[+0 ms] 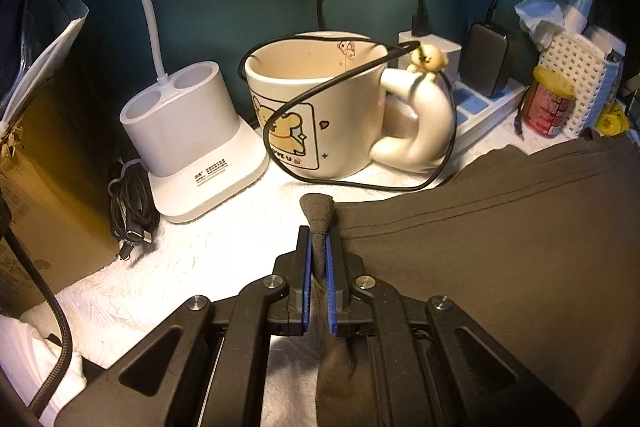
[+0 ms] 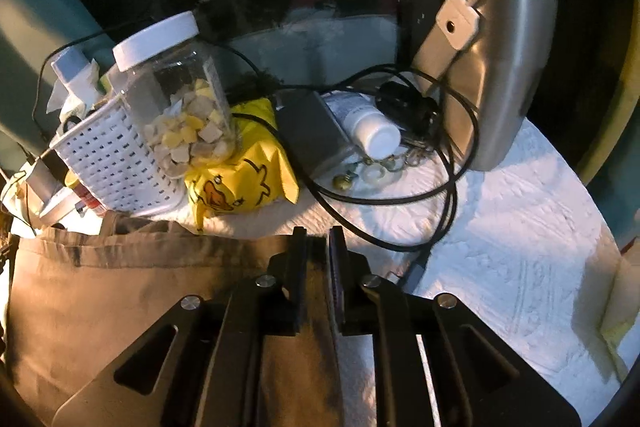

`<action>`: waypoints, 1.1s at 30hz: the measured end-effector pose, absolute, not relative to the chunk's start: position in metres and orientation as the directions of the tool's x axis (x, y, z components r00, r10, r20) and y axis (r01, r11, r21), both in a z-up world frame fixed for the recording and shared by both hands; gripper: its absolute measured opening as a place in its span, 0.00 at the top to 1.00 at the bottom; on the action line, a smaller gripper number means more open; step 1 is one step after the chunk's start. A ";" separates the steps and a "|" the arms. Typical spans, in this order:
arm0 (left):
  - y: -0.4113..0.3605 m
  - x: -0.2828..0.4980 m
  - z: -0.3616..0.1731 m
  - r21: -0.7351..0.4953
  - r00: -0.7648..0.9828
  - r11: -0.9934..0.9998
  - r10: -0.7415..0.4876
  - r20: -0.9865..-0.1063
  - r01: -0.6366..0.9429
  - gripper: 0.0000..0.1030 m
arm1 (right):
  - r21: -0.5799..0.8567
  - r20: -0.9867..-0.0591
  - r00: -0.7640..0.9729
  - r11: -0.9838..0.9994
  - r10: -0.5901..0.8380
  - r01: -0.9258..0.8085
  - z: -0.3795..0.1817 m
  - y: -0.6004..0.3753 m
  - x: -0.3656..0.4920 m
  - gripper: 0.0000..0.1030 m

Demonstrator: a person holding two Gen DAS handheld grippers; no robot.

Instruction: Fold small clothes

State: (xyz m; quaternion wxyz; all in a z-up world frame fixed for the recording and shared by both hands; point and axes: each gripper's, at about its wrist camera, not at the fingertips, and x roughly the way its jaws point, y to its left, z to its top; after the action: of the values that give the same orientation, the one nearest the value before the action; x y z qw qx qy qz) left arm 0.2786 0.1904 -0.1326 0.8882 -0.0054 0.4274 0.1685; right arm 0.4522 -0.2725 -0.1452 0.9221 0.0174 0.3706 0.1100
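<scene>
A dark olive-brown garment (image 1: 500,227) lies spread on the white textured cover (image 1: 200,267). My left gripper (image 1: 319,239) is shut on its left corner; a tuft of cloth sticks up beyond the blue pads (image 1: 307,267). In the right wrist view the same garment (image 2: 140,287) looks tan under warm light. Its right edge runs under my right gripper (image 2: 318,239). Those jaws stand a little apart, the cloth edge lying loosely between them.
Just past the left gripper stand a cartoon mug (image 1: 316,107), a white lamp base (image 1: 192,139) and a looping black cable (image 1: 360,183). Ahead of the right gripper are a white basket (image 2: 112,167), a jar (image 2: 180,99), a yellow bag (image 2: 240,167) and a steel tumbler (image 2: 492,67).
</scene>
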 end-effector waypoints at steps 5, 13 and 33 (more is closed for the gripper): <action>0.189 0.289 -0.144 0.245 0.527 0.925 0.368 -0.766 -0.290 0.94 | 0.104 -0.685 0.695 0.974 0.217 -0.202 -0.143 -0.267 0.442 0.71; 0.210 0.278 -0.116 0.153 0.545 0.921 0.339 -0.767 -0.359 0.95 | 0.074 -0.677 0.708 0.976 0.201 -0.207 -0.129 -0.263 0.430 0.52; 0.166 0.218 -0.085 0.084 0.563 0.947 0.254 -0.786 -0.310 0.94 | 0.070 -0.658 0.725 0.975 0.205 -0.212 -0.108 -0.274 0.364 0.52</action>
State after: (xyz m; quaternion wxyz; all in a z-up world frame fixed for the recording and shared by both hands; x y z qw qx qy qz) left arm 0.2185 0.1662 -0.0845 0.8836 -0.0319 0.4391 0.1597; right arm 0.3640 -0.2743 -0.1079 0.9286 -0.0051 0.3536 0.1121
